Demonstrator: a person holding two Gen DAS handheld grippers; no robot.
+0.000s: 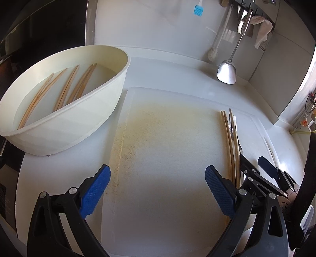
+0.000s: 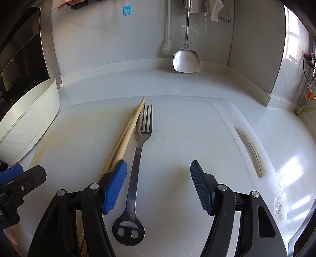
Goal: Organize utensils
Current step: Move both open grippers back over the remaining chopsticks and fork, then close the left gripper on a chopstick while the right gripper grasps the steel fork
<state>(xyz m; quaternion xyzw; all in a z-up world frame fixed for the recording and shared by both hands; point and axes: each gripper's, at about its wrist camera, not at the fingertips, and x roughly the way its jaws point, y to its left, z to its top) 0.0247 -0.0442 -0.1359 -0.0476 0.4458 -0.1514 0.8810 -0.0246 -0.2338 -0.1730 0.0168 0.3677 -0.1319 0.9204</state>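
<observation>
A metal fork (image 2: 138, 150) lies on the white cutting board (image 2: 197, 138), tines pointing away, its round cut-out handle end nearest me. Wooden chopsticks (image 2: 126, 132) lie along its left side. My right gripper (image 2: 158, 187) hovers open over the fork's handle, which lies between the fingers near the left pad, untouched. In the left wrist view the same chopsticks (image 1: 227, 138) and fork (image 1: 234, 126) lie at the board's right, with the right gripper (image 1: 254, 166) over them. My left gripper (image 1: 157, 189) stands open over bare board (image 1: 158, 138). A cream tub (image 1: 83, 126) holds several chopsticks (image 1: 59, 93).
A steel spatula (image 2: 186, 59) and a white brush (image 2: 166, 46) hang on the back wall, with a blue silicone brush (image 2: 127, 10) to the left. The board has a handle slot (image 2: 250, 150) at its right. A dark appliance (image 1: 29, 29) stands left of the tub.
</observation>
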